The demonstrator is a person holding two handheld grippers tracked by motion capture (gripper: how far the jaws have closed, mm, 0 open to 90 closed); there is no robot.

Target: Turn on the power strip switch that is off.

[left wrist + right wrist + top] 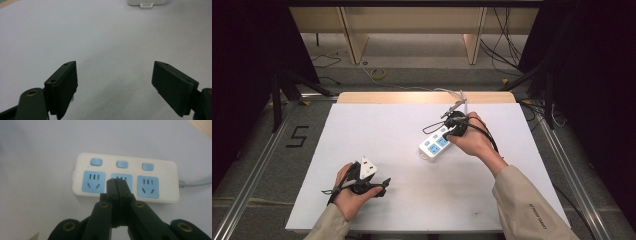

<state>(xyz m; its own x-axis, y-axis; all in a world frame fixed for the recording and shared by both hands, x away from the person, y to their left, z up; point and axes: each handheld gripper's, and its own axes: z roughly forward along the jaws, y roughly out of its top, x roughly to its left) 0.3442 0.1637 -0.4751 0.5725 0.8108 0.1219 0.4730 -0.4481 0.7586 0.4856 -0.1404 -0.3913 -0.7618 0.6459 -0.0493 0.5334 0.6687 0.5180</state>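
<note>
White power strip (125, 178), blue sockets, flat on table.

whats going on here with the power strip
A person holds a claw in each hand over a white table. The right claw, jaws shut together with nothing between them, points at the middle blue socket of a white power strip with three blue switches; small red lights glow by two of them. The left claw is open over bare table, apart from the strip.

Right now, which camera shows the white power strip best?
The right gripper view: the power strip shows three blue sockets and three switches. The high view shows it small, partly behind the right claw. The left gripper view catches one end.
</note>
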